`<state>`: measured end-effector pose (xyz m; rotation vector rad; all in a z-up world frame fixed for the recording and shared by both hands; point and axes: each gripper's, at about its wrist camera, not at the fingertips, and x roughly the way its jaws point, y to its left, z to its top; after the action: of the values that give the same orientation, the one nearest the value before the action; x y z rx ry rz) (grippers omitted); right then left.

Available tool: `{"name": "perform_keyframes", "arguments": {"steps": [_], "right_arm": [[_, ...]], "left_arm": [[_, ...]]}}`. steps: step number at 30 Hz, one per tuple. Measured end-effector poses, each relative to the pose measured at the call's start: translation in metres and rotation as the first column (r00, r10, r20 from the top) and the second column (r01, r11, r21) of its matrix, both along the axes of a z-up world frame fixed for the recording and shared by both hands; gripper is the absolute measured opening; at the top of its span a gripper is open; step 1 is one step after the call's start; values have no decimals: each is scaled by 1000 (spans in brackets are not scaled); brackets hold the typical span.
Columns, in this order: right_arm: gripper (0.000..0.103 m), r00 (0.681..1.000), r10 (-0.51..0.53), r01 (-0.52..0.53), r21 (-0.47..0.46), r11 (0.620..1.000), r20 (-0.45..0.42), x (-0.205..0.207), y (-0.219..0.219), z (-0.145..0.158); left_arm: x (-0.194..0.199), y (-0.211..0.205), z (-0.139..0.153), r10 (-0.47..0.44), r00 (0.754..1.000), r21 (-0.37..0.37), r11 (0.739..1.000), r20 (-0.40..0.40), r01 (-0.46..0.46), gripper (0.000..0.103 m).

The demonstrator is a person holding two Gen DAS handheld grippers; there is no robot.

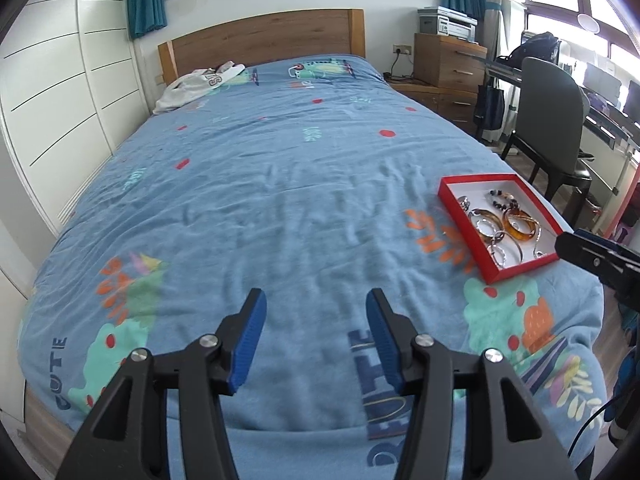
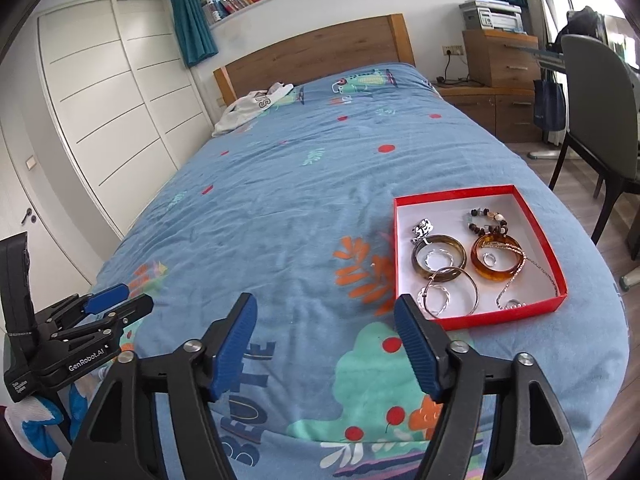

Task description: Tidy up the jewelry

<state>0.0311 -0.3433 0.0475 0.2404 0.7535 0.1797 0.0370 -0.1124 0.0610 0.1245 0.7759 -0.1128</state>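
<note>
- left gripper (image 1: pixel 316 300) hanging spread, nothing between pads, over blue bedspread (image 1: pixel 280 184), left of red tray (image 2: pixel 402 240)
- right gripper (image 2: pixel 326 308) likewise gaping empty, just short of tray's near-left corner
- bangles (image 2: pixel 440 258), chains, beads all lying inside tray

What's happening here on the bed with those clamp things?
A person holds two handheld grippers over a blue bedspread. Both the left gripper and the right gripper have open jaws with nothing between them. A red tray near the bed's edge holds bangles, rings, a bead bracelet and chains. Neither gripper touches it.
</note>
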Motion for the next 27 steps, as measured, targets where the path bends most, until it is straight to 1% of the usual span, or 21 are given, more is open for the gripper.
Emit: {"name": "perform_keyframes", "arguments": {"steps": [2,4,6,7,8,11,13,15,19,24,27], "right_arm": [[74,1000,3,-3,-22,1000,1,-6,7,1],[78,1000,0,0,-40,999,3,-11,12,2],[84,1000,-10,10,-55,998,5,-17,16,2],[87,1000,-21,22,-67,998,8,-20,17,2],[88,1000,-28,29,-76,997,10,-22,18,3],[91,999,-47,49,-106,993,15,-28,21,3],[96,998,-60,61,-122,991,18,-31,22,3],[99,997,-69,71,-135,988,22,-34,24,4],[102,997,-66,70,-154,986,29,-37,29,5],[102,998,-55,61,-178,982,39,-40,39,6],[102,998,-53,60,-184,981,42,-41,42,5]], "left_arm": [[-8,9,2,9,1000,-10,1000,5,-9,51],[-15,14,4,16,1000,-16,1000,13,-15,53],[-21,19,5,19,1000,-21,1000,22,-18,59],[-23,20,5,19,1000,-25,1000,24,-18,65],[-26,21,5,19,999,-32,999,26,-18,67],[-31,24,4,21,999,-40,999,26,-20,68],[-35,26,3,25,999,-44,999,27,-24,68],[-38,29,3,39,999,-43,998,34,-38,68],[-44,33,5,65,997,-43,997,46,-63,68],[-49,38,7,84,994,-72,994,71,-79,68],[-52,39,10,103,990,-68,993,93,-96,68]]}}
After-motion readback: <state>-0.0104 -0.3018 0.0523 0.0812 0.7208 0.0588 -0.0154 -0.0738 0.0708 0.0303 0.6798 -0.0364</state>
